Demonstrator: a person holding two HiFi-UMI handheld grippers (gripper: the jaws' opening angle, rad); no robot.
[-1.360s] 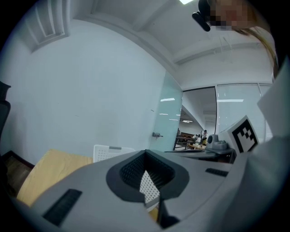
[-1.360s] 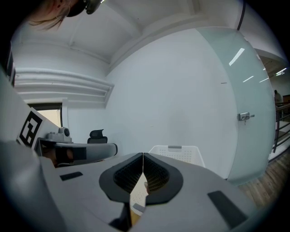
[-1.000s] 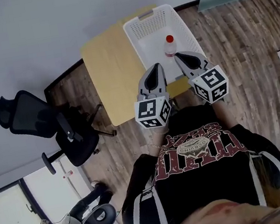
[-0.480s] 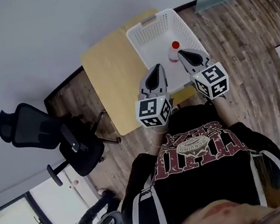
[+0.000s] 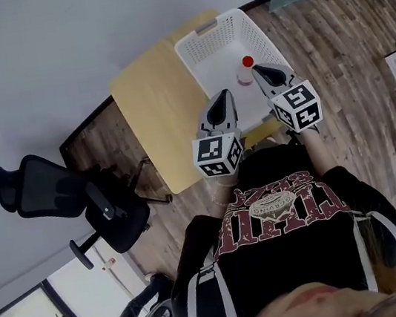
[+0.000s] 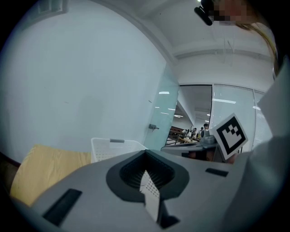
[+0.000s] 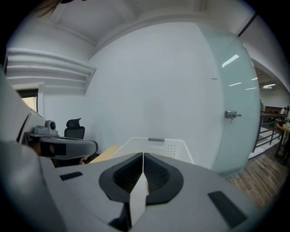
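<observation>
The person's torso fills the bottom centre of the head view, and both grippers are held out close in front of the chest, near mid-frame. The left gripper (image 5: pixel 223 97) sits just left of centre, with its tips pointing up the frame and the left cube (image 5: pixel 218 156) nearest the body. The right gripper (image 5: pixel 258 69) lies just right of it and slightly higher, angled up and to the left, with the right cube (image 5: pixel 300 107) behind it. In each gripper view the jaws are pressed together with nothing between them.

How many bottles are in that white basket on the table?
1. A red-capped bottle is in the white basket, by the right gripper's tip. That gripper and the left gripper cover the basket's near end, so another may be hidden.
</observation>
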